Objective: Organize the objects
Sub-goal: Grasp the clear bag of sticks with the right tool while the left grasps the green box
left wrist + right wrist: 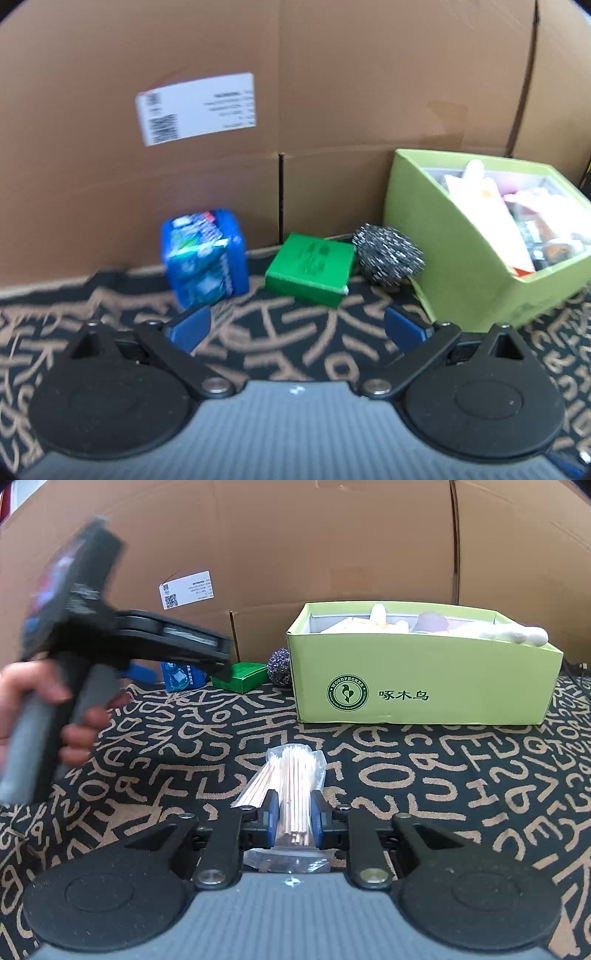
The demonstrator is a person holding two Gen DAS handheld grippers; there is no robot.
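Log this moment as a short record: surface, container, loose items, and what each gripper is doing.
surface: patterned cloth
container: green box, open, holding items
loose items: blue pack, green carton, steel scourer, by the cardboard wall
left gripper: open, empty, aimed at the loose items
right gripper: shut on bag of sticks

Evenly and softly lit, fairly bright, without hard shadows or strong glare; only a faint dark patch under the steel scourer (388,259). Strong fisheye bending and dark vignetting at the corners of both views. Left wrist view smeared throughout, label (195,108) print unreadable. Right wrist view sharper, logo on the green box (424,679) legible, yet heavily motion-blurred on the left tool (184,657) and hand (44,709).
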